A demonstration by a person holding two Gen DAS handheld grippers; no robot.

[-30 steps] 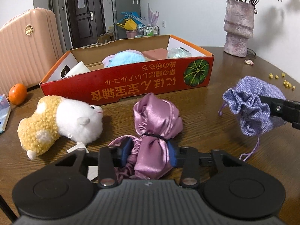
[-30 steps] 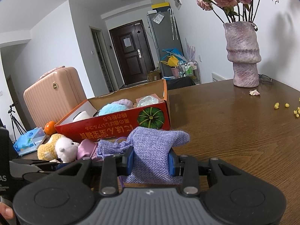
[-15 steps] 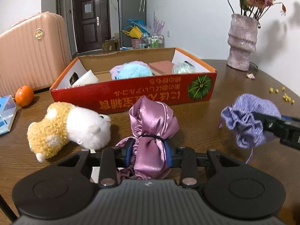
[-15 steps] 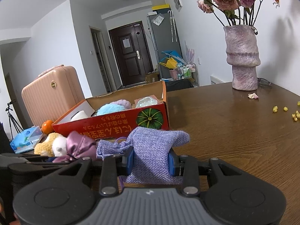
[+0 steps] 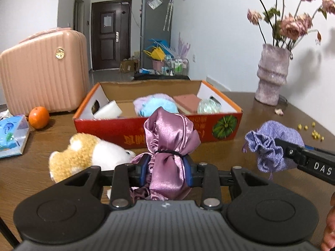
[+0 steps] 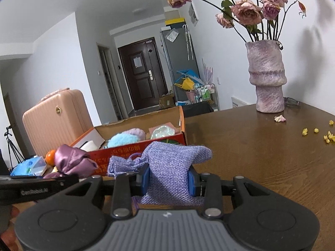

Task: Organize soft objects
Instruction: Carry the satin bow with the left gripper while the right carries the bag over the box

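While pouches hang gripped, plush toy [image 5: 90, 156] fronts box [image 5: 209, 129].

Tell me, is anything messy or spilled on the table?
Yes. Little yellow crumbs are scattered on the wooden table to the right of the vase, and one fallen petal lies by its base. The plush toy is tipped on its side outside the red box.

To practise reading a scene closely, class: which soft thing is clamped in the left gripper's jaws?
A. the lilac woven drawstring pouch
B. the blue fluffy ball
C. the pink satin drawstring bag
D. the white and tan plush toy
C: the left gripper has its blue pads pressed on the pink satin drawstring bag, while the lilac woven drawstring pouch sits in the right gripper.
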